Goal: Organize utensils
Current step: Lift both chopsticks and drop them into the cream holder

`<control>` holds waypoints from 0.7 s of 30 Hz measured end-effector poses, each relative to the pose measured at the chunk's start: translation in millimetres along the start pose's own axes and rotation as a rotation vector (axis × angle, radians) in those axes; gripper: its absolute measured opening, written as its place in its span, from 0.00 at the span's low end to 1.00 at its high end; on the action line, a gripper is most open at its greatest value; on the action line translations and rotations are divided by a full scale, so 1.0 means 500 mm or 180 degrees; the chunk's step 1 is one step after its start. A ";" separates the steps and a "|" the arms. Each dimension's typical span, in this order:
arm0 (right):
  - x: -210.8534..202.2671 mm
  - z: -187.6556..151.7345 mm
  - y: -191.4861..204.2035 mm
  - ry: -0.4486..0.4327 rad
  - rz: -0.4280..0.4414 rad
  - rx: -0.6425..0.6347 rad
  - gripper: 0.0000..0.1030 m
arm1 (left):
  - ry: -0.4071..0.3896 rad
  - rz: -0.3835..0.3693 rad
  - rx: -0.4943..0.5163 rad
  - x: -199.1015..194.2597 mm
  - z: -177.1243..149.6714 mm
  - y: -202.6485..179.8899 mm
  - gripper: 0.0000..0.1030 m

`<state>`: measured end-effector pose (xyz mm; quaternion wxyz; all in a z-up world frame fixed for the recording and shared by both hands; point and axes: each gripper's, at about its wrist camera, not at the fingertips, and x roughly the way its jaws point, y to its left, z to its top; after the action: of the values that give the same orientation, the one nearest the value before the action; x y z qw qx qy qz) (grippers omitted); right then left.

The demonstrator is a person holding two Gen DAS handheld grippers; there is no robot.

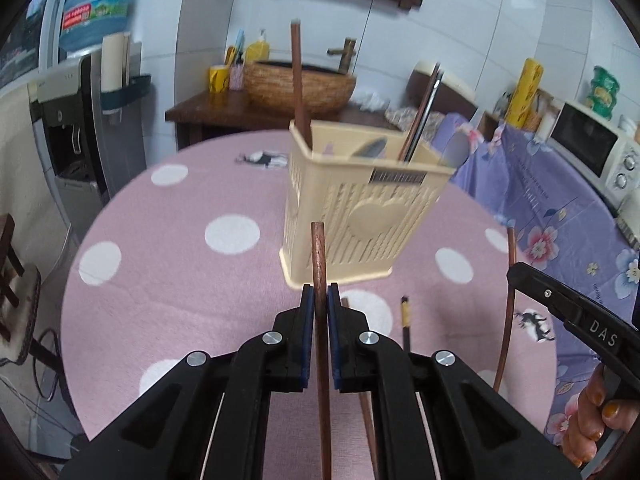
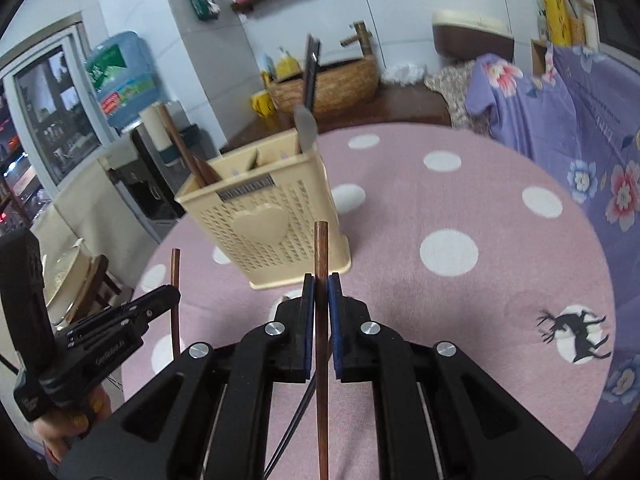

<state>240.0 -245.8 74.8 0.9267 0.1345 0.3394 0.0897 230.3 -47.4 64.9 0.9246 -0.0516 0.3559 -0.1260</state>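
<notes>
Left gripper [image 1: 320,294] jaws pinching a reddish-brown chopstick [image 1: 320,256] (slim, upright), right gripper [image 2: 321,284] likewise, cream slotted holder [image 1: 352,216] behind

My round table [image 1: 168,280] wears a pink cloth with big white dots and little black deer [image 2: 576,334]. Behind it a woven brown bowl-shaped sink [image 1: 298,86] sits on a dark wood counter, with a bamboo-look tap [image 1: 346,54] and a yellow mug [image 1: 219,79] beside it. I see a water cooler [image 1: 70,128] on the left (blue bottle on top). A white microwave [image 1: 596,148] stands on the right, above a purple flowery cloth [image 1: 560,208].
</notes>
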 end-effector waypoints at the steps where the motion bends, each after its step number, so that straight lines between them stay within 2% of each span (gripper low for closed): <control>1: -0.016 0.006 0.002 -0.0021 0.0061 -0.0003 0.08 | -0.0044 -0.0022 0.0013 -0.012 0.005 -0.004 0.08; 4: -0.051 0.019 0.003 -0.0063 0.0189 0.0010 0.08 | -0.0147 -0.0085 0.0034 -0.044 0.020 -0.005 0.08; 12: -0.116 0.064 0.031 -0.0248 0.0307 -0.0099 0.07 | -0.0375 -0.0102 0.0136 -0.097 0.063 -0.009 0.08; 21: -0.170 0.206 0.095 -0.0531 0.0233 -0.0287 0.07 | -0.0720 -0.0196 0.0169 -0.165 0.187 -0.030 0.07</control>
<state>239.5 -241.9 216.8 0.9529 0.1120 0.2515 0.1272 231.3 -39.0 190.3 0.9555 -0.0520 0.2440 -0.1571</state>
